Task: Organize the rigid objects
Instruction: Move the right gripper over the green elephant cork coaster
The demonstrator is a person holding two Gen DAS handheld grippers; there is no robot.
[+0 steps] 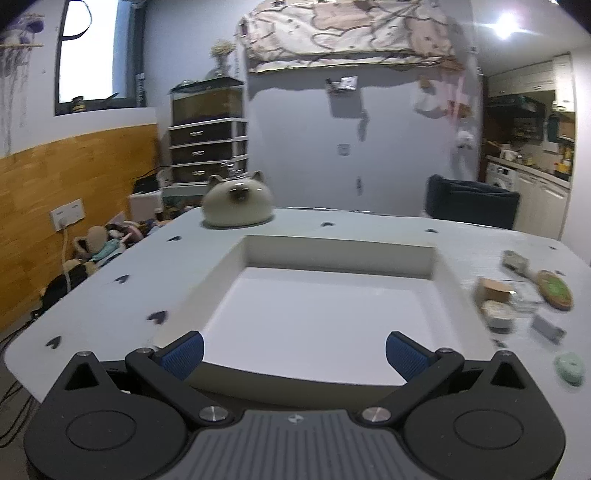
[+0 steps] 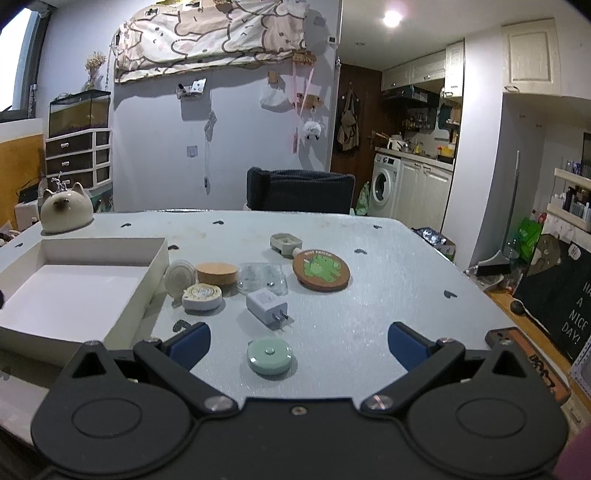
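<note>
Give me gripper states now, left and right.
Left gripper: open, holding nothing, over the white box.
Right gripper: open, holding nothing, above the green round case.

The pale table (image 2: 369, 266) carries a white tray (image 2: 140, 291), cat-shaped pot (image 2: 65, 212), green coaster (image 2: 320, 269), charger (image 2: 266, 303), mint disc (image 2: 269, 356) and cork lid (image 2: 217, 273).

Both feeds come through cool and fairly dim for me. A ceiling lamp (image 2: 392, 17) flares white at upper right, and a window (image 1: 88, 51) blows out on the left feed. That left feed is smeared: the small items at the right of the worktop (image 1: 369, 225) blur badly. The right feed is sharp. Fisheye bending curves walls and darkens corners. Soft shadows sit under things.
</note>
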